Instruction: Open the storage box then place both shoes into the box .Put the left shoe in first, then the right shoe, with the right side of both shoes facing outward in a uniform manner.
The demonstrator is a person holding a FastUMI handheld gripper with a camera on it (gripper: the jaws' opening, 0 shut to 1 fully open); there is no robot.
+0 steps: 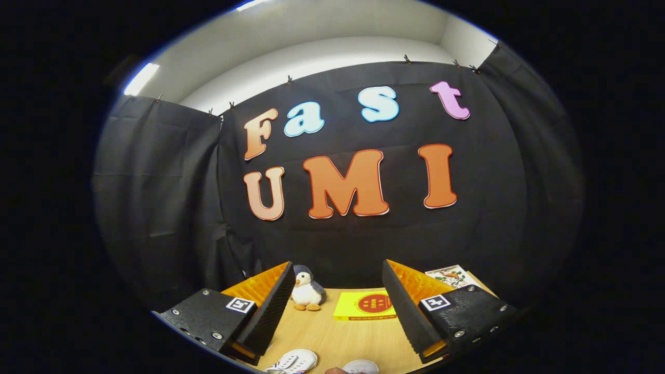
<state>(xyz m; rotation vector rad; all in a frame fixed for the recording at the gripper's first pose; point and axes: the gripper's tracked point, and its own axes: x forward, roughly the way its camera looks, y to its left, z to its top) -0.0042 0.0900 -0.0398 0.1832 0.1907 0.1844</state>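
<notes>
Two white shoes lie on the wooden counter (332,337), low between the fingers of the tool (332,306) and closer than their tips. The nearer-left shoe (295,361) shows white laces and a small red and blue mark on its side; the second shoe (361,367) sits just to its right, apart from it, with little more than a rounded white top in sight. Which is the left and which the right cannot be told. A small brownish shape touches the lower rim of the second shoe; what it is cannot be made out. The tool's fingers stand wide apart and hold nothing. Beyond them, near the far edge of the counter, a plush penguin (306,292) stands upright with a grey head, white belly and orange feet. To its right lies a flat yellow packet (364,306) with a red round emblem. Farther right, behind the right finger, a printed card (451,275) with a floral picture lies on the counter.
</notes>
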